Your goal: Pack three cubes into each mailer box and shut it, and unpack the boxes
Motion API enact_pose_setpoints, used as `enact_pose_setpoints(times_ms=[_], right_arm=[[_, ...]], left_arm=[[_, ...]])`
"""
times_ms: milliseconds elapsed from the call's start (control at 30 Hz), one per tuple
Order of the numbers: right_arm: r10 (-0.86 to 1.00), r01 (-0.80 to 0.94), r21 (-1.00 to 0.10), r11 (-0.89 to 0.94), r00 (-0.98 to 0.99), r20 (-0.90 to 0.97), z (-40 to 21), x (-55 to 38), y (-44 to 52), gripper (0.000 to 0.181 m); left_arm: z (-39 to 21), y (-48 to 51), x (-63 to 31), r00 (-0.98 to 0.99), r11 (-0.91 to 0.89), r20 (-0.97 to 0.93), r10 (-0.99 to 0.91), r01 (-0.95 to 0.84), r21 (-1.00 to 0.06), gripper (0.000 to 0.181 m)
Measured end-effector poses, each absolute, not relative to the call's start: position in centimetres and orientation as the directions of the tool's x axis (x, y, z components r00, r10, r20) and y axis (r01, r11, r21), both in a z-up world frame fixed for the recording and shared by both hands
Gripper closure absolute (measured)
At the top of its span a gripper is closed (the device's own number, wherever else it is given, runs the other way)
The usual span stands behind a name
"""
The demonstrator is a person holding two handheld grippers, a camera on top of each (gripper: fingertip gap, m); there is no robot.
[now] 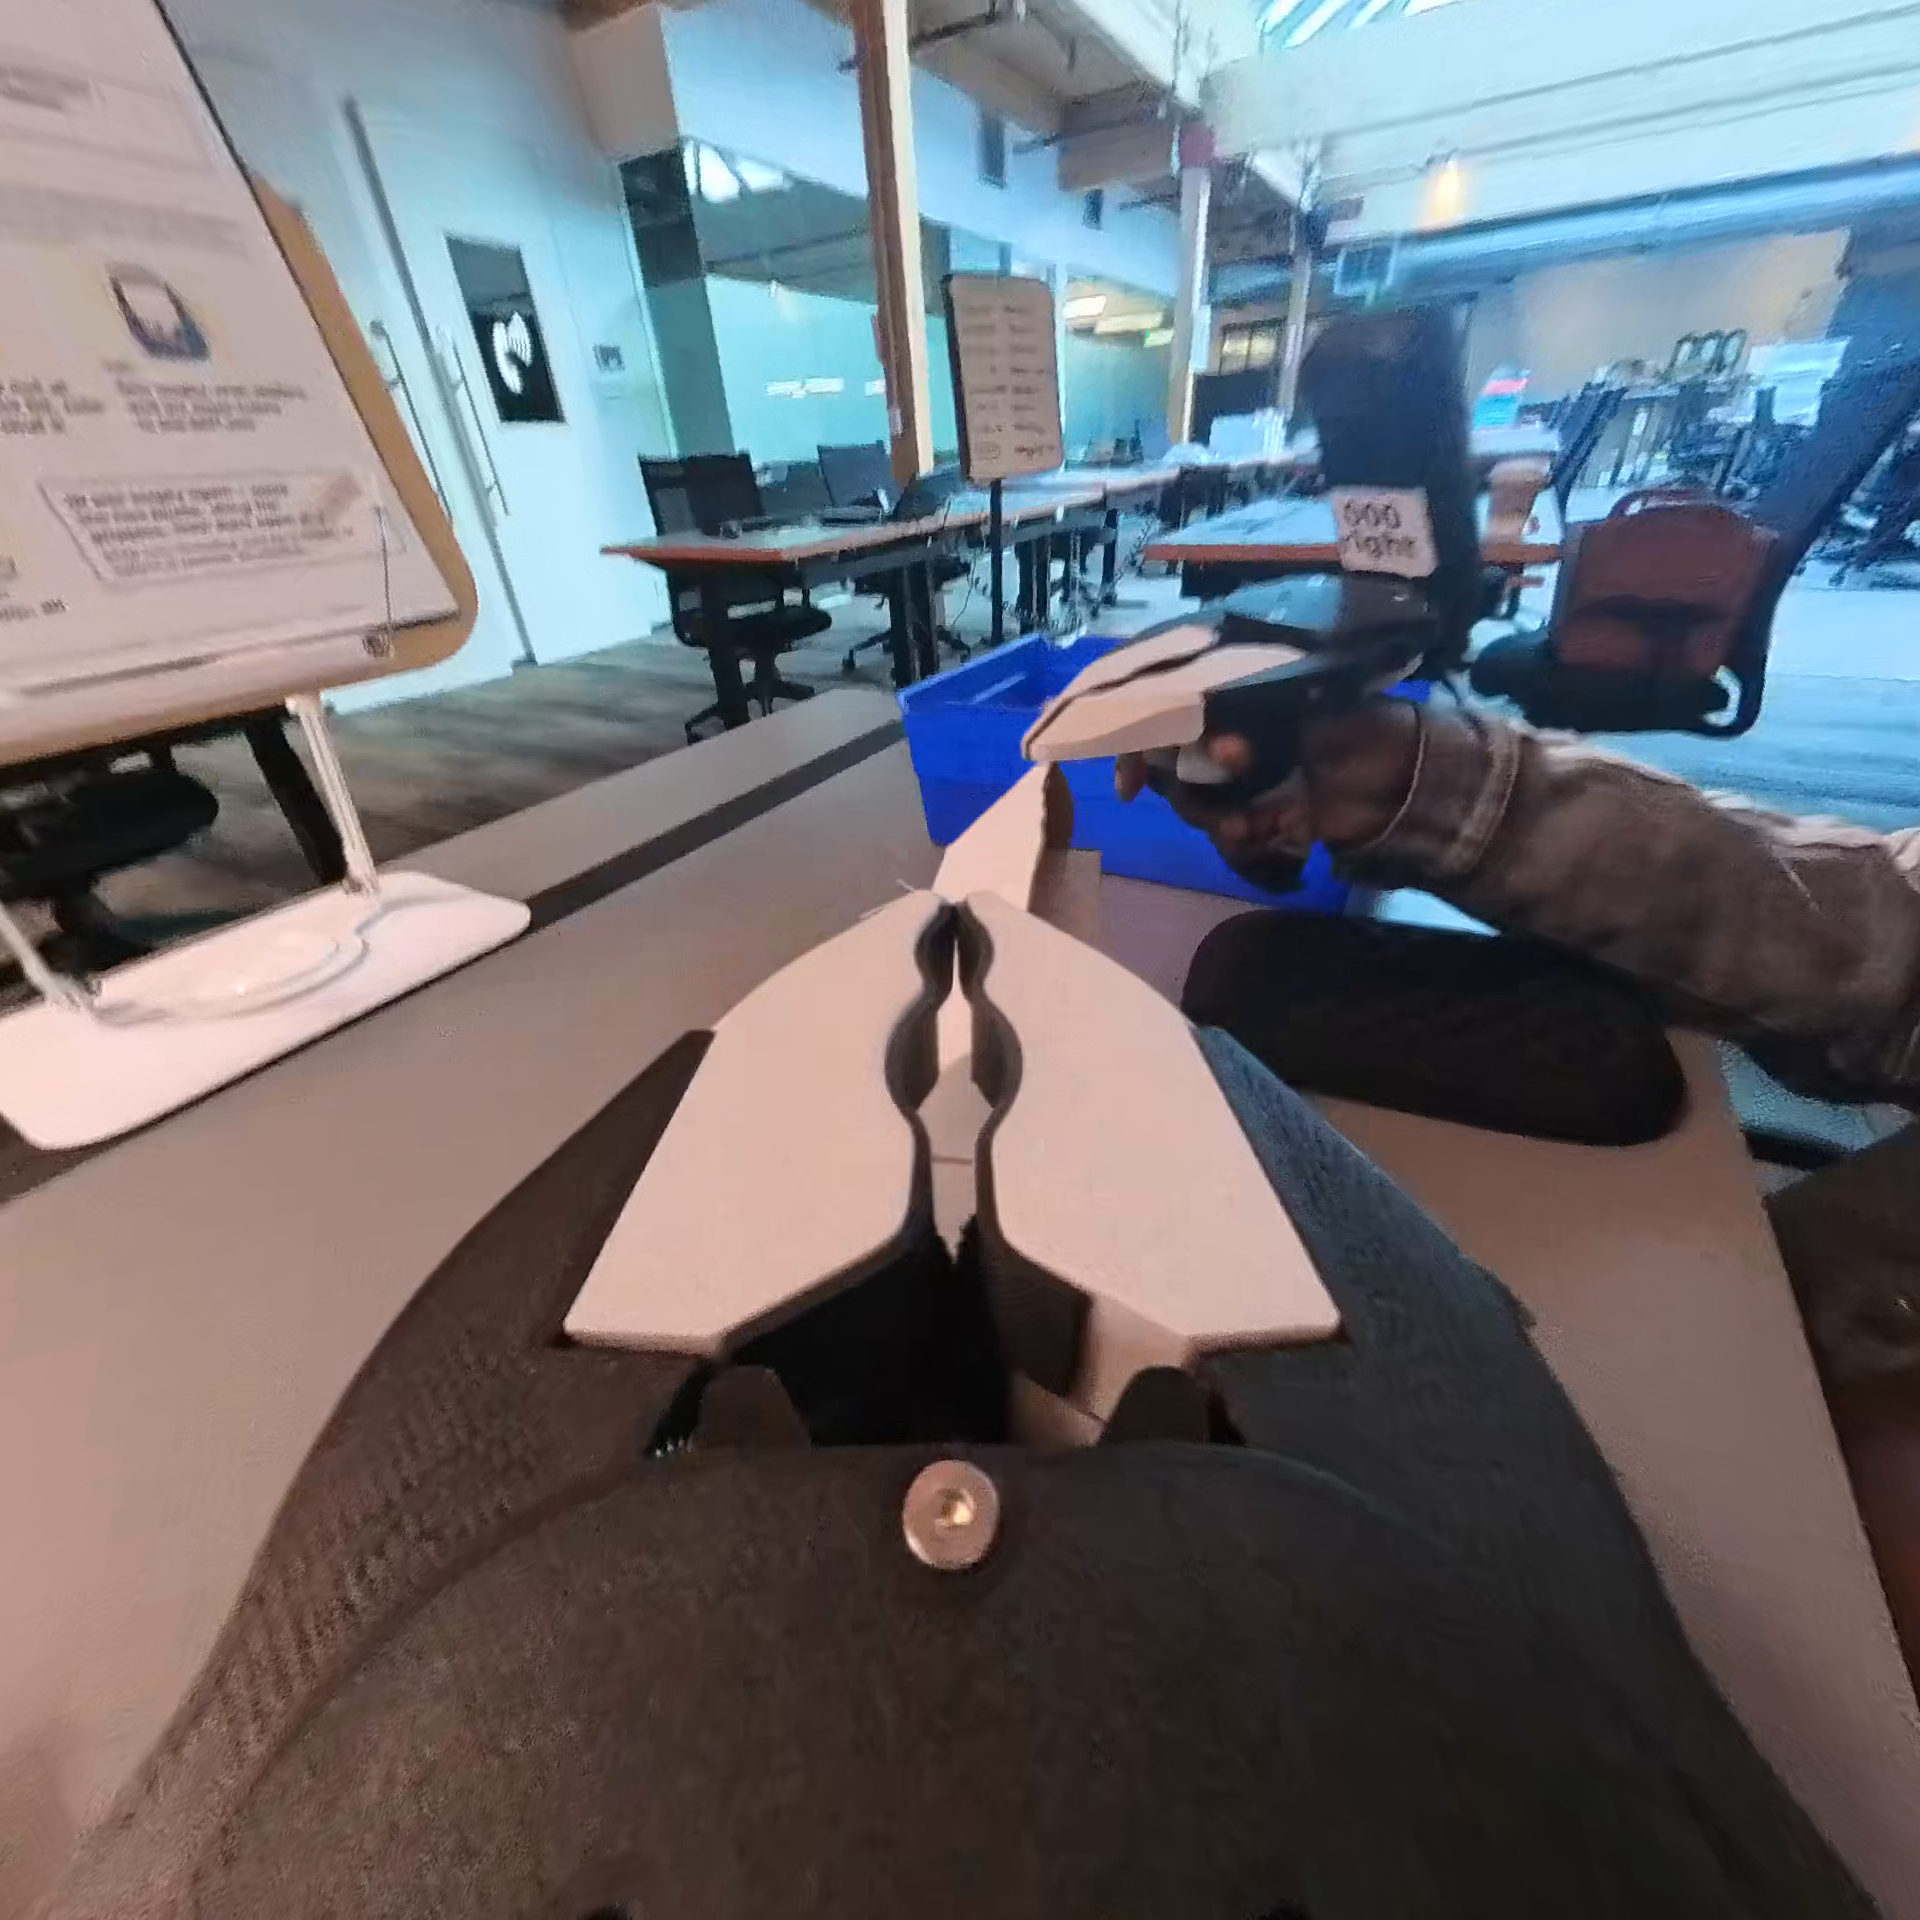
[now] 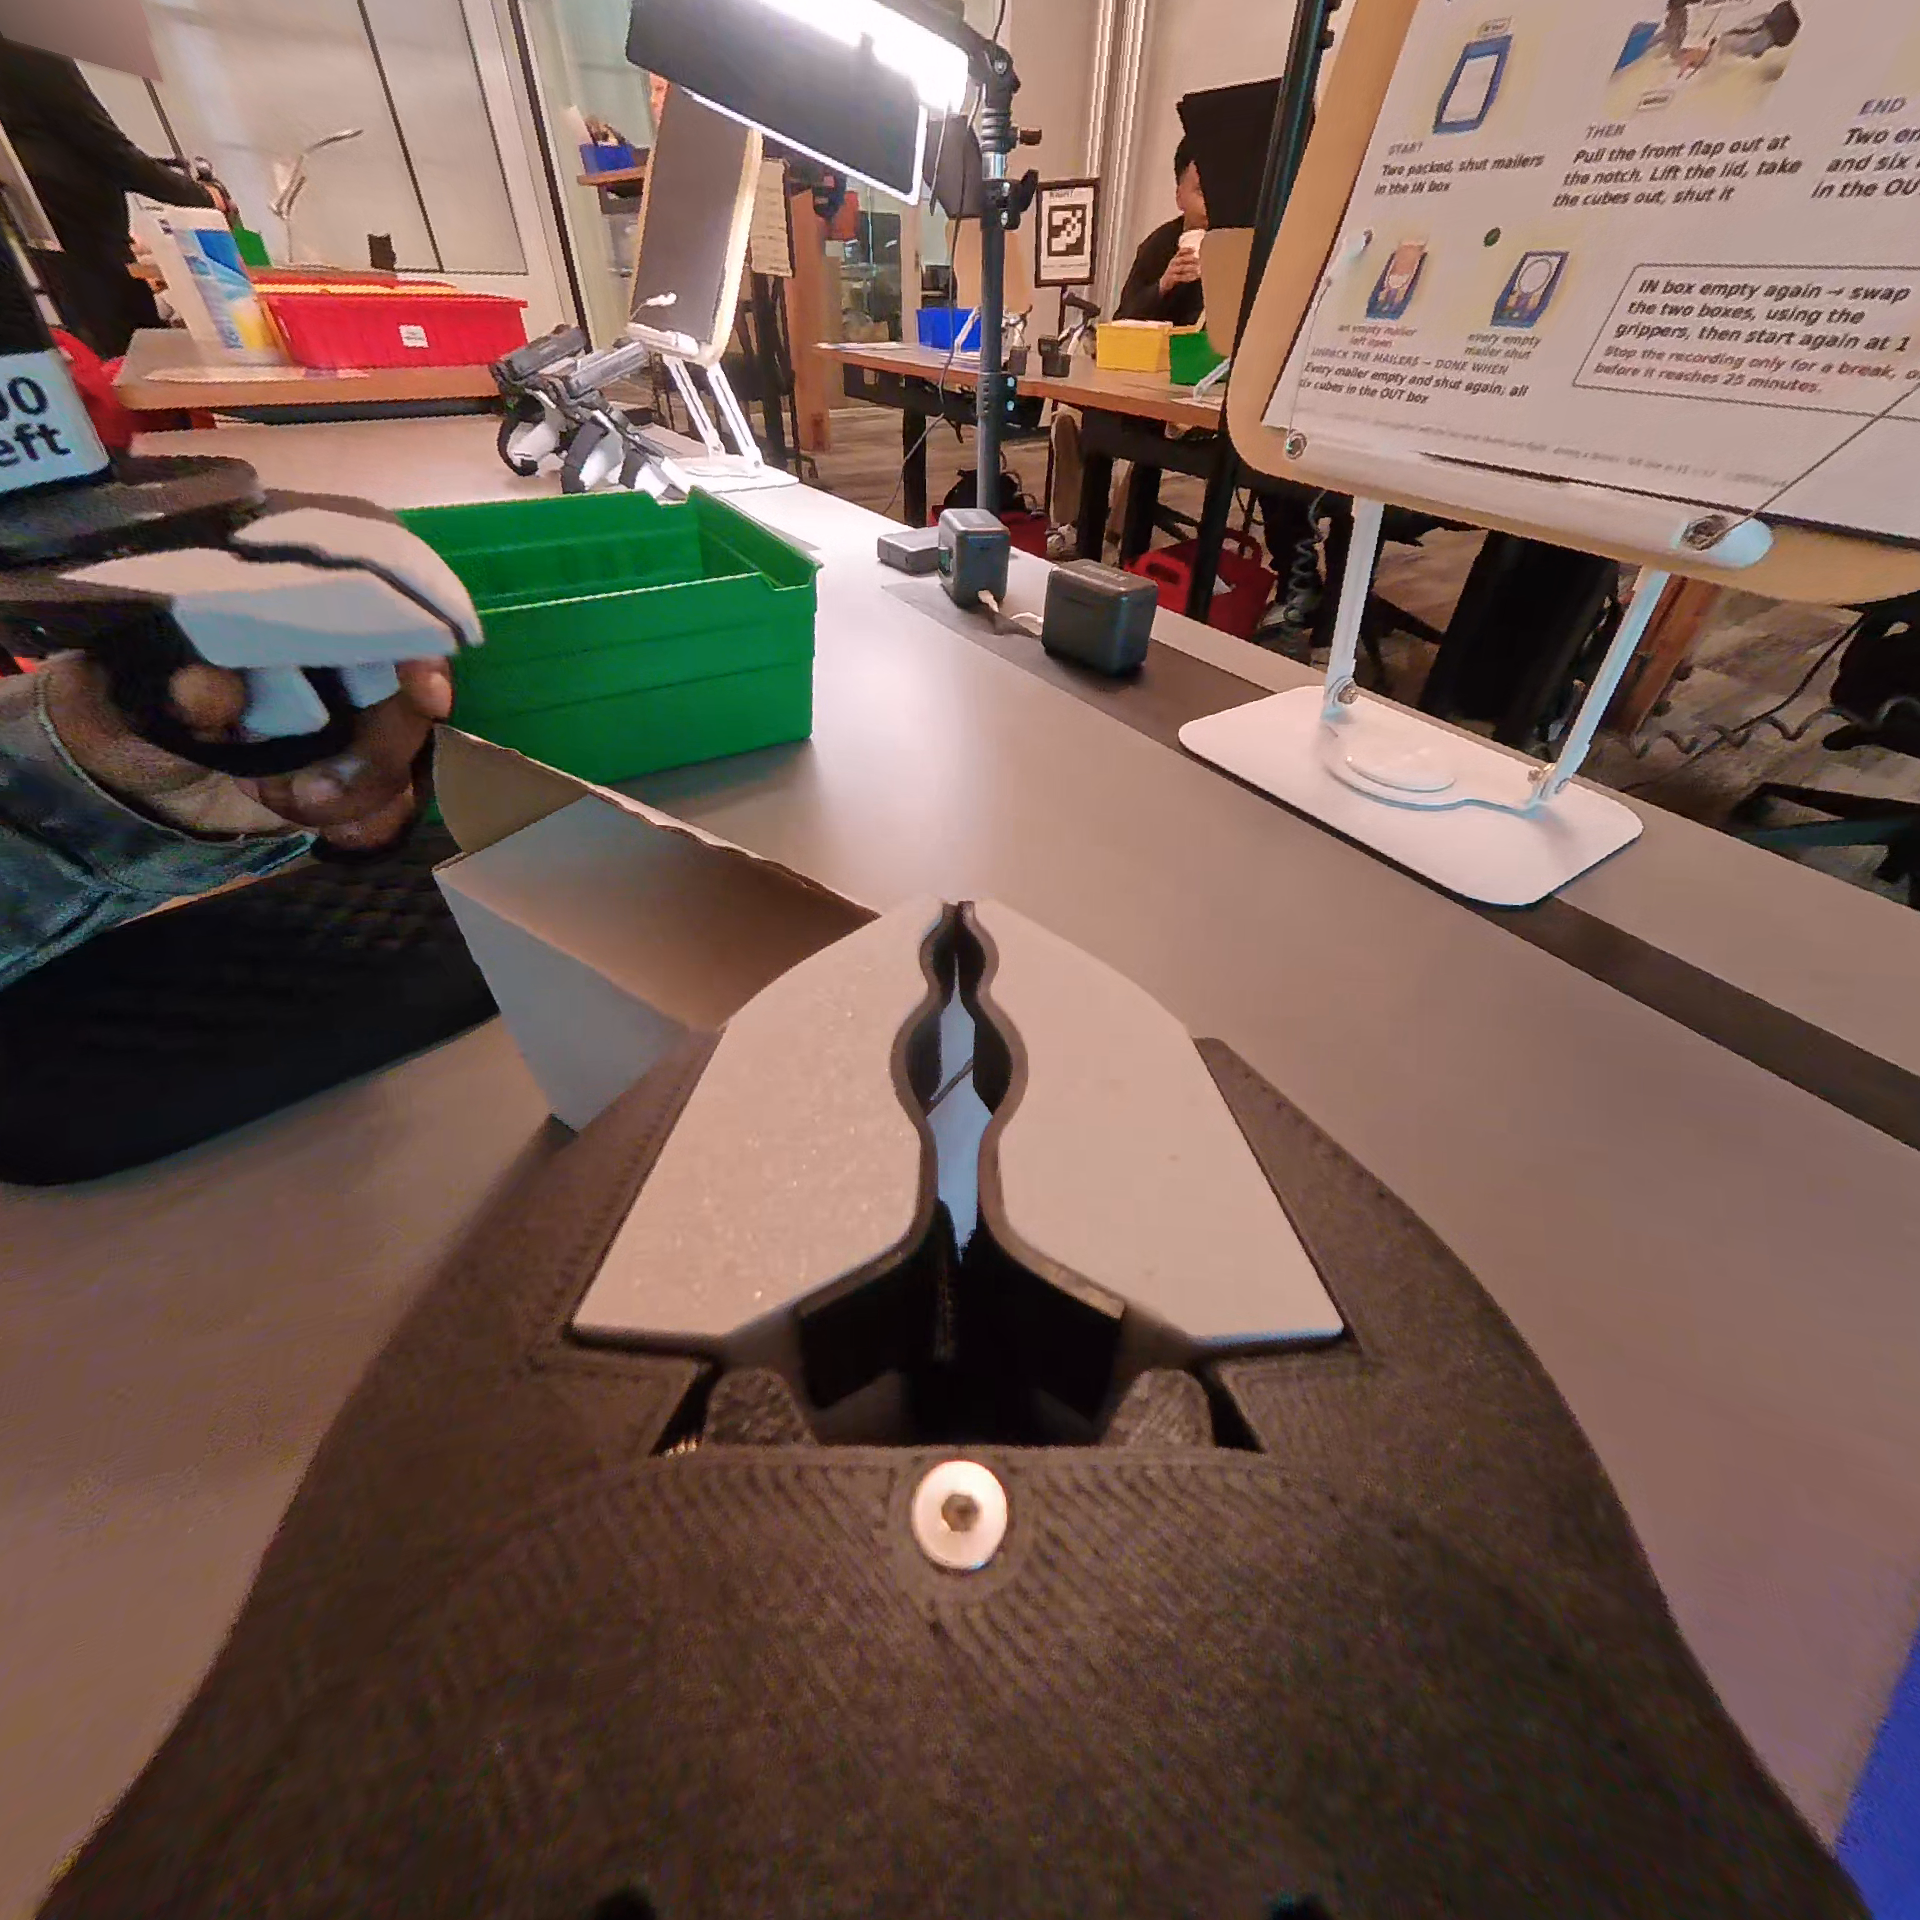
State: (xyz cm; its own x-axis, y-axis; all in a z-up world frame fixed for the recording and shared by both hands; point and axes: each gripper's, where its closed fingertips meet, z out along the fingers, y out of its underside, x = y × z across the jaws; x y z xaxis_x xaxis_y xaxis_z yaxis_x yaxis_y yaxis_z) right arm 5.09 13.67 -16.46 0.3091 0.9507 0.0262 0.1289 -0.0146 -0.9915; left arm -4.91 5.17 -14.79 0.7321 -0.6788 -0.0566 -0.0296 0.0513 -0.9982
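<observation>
A white mailer box (image 2: 561, 977) with a brown inside stands open on the grey table, its lid flap raised. In the left wrist view only the flap (image 1: 1003, 842) shows past my fingers. My left gripper (image 1: 951, 914) is shut, its tips at the near end of the flap; it also shows in the right wrist view (image 2: 457, 623), just above the flap's corner. My right gripper (image 2: 958, 909) is shut over the box's near side; the left wrist view shows it (image 1: 1039, 743) just above the flap tip. I cannot tell whether either pinches cardboard. No cubes are in view.
A black mat (image 2: 208, 1018) lies under the mailer. A green bin (image 2: 623, 623) stands behind it on the left side and a blue bin (image 1: 977, 748) on the right side. An instruction board on a white stand (image 2: 1434, 790) stands at the table's far edge, near small grey chargers (image 2: 1099, 613). There is about 15 cm between the tips of the two grippers.
</observation>
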Motion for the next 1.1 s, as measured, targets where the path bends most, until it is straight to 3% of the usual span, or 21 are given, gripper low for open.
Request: enact_pose_setpoints(times_ms=[533, 1100], right_arm=[[0.964, 0.264, -0.964, -0.032, 0.264, 0.041, -19.1, 5.4, 12.8, 0.181], [0.957, 0.344, -0.939, -0.020, 0.278, 0.082, -20.0, 5.3, 12.6, 0.181]], left_arm=[[-19.2, 4.9, -4.1, 0.663, -0.057, -0.129, -0.737, -0.251, -0.966, 0.181], [-19.9, 5.6, -5.0, 0.700, -0.110, -0.125, -0.703, -0.281, -0.953, 0.181]])
